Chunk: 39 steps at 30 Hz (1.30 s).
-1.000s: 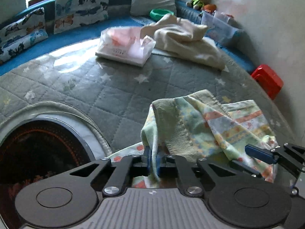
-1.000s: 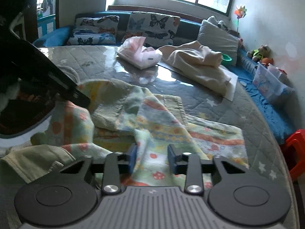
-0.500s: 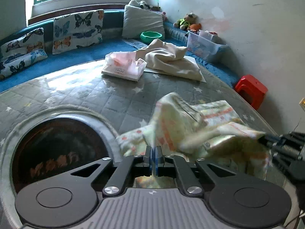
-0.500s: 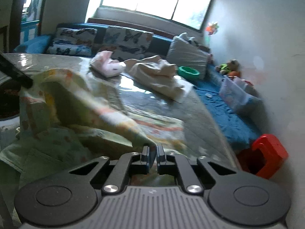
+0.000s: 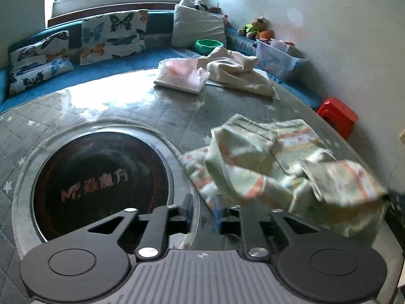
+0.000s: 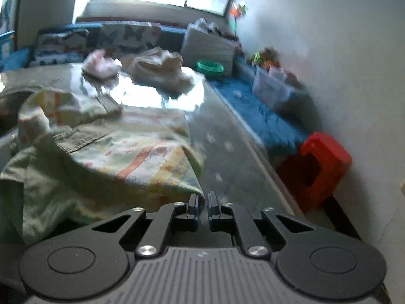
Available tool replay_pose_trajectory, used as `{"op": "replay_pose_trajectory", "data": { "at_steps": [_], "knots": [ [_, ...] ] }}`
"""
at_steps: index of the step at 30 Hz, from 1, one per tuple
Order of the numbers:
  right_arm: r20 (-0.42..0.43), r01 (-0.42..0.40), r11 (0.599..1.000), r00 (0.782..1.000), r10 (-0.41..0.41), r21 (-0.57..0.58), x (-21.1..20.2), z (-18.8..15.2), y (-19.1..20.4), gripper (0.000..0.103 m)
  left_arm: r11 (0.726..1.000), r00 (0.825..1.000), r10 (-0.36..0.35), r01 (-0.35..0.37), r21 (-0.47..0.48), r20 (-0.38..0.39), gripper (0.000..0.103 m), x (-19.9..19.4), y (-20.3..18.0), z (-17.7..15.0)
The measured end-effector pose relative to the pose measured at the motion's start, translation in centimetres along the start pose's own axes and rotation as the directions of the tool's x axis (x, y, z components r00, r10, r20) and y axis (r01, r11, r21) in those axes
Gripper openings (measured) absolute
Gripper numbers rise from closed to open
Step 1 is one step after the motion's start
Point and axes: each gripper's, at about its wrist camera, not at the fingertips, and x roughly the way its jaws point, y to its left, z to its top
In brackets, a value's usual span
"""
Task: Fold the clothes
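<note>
**Patterned garment bunched at the table's right edge, one corner pinched**

The garment point(image 5: 265, 167) is a pale green cloth printed with orange bands and small figures, with a ribbed green cuff or hem showing on top. It lies crumpled on the grey quilted table point(image 5: 157, 116), at about 3 o'clock from the dark round inset point(image 5: 101, 179) in the left wrist view. Its layers are thrown over one another in loose humps — no clean fold line can be read.

The left gripper point(image 5: 202, 211) has its jaws opening, a clear gap between the blue pads and no cloth in it; the garment sits just beyond, toward 2 o'clock.

The right gripper point(image 6: 201, 207) is narrow, its jaws parting slightly, and an edge of the garment point(image 6: 106, 162) runs down into the slit between them; the pads appear to pinch it.

Much is smeared by motion: the garment's right end in the left wrist view and most of the right wrist view. The right gripper itself is only a dark shape cut off at the frame's edge at 3 o'clock. Which part of the garment is held — sleeve, hem or leg — cannot be told.

At 12 o'clock, well apart, lie a cream cloth point(image 5: 238, 72) and a pink packet point(image 5: 181, 74).
</note>
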Motion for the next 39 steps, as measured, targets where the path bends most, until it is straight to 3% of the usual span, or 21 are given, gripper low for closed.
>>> {"op": "replay_pose_trajectory", "data": {
  "at_steps": [3, 11, 13, 14, 15, 19, 25, 29, 34, 37, 39],
  "knots": [
    [-0.015, -0.017, 1.0, 1.0, 0.018, 0.016, -0.7, -0.6, -0.7, 0.021, 1.0, 1.0, 0.01, -0.01, -0.004, 0.017, 0.056, 1.3, -0.6, 1.3],
    [0.046, -0.084, 0.995, 0.996, 0.082, 0.044, -2.1, 0.8, -1.9, 0.041, 0.997, 0.997, 0.054, -0.057, -0.06, -0.051, 0.062, 7.9, -1.6, 3.8],
    [0.054, -0.099, 0.995, 0.994, 0.097, 0.035, -1.6, 1.4, -1.6, 0.045, 0.996, 0.996, 0.042, -0.048, -0.075, -0.077, 0.053, 9.2, -1.6, 3.7],
    [0.057, -0.106, 0.994, 0.993, 0.105, 0.027, -1.3, 1.7, -1.4, 0.045, 0.996, 0.996, 0.026, -0.033, -0.08, -0.086, 0.025, 9.6, -1.5, 3.5],
    [0.059, -0.115, 0.993, 0.992, 0.113, 0.017, -1.0, 2.0, -1.2, 0.046, 0.997, 0.996, 0.011, -0.018, -0.08, -0.086, 0.01, 9.5, -1.5, 3.2],
    [0.07, -0.147, 0.989, 0.987, 0.148, -0.025, 0.3, 3.1, 0.1, 0.051, 0.997, 0.998, -0.04, 0.036, -0.066, -0.056, 0.005, 7.5, -1.4, 2.1],
    [0.073, -0.2, 0.978, 0.976, 0.205, -0.06, 2.6, 4.7, 2.1, 0.052, 0.995, 0.995, -0.095, 0.095, 0.017, 0.023, 0.005, 0.5, -1.2, -1.0],
    [0.063, -0.23, 0.969, 0.97, 0.237, -0.093, 3.9, 5.6, 3.5, 0.053, 0.981, 0.985, -0.173, 0.175, 0.08, -0.027, 0.005, -2.3, -1.9, -4.6],
    [0.042, -0.257, 0.959, 0.964, 0.264, -0.117, 5.7, 6.8, 4.5, 0.053, 0.96, 0.963, -0.222, 0.243, 0.137, -0.152, 0.012, -2.6, -3.0, -8.3],
    [0.034, -0.25, 0.961, 0.966, 0.255, -0.119, 6.8, 7.6, 4.5, 0.054, 0.97, 0.97, -0.211, 0.223, 0.095, -0.124, 0.028, -3.1, -1.7, -7.4],
    [0.028, -0.24, 0.964, 0.969, 0.244, -0.115, 7.7, 8.0, 4.1, 0.057, 0.977, 0.976, -0.204, 0.208, 0.037, -0.079, 0.045, -3.6, -0.3, -5.9]
  ]
}}
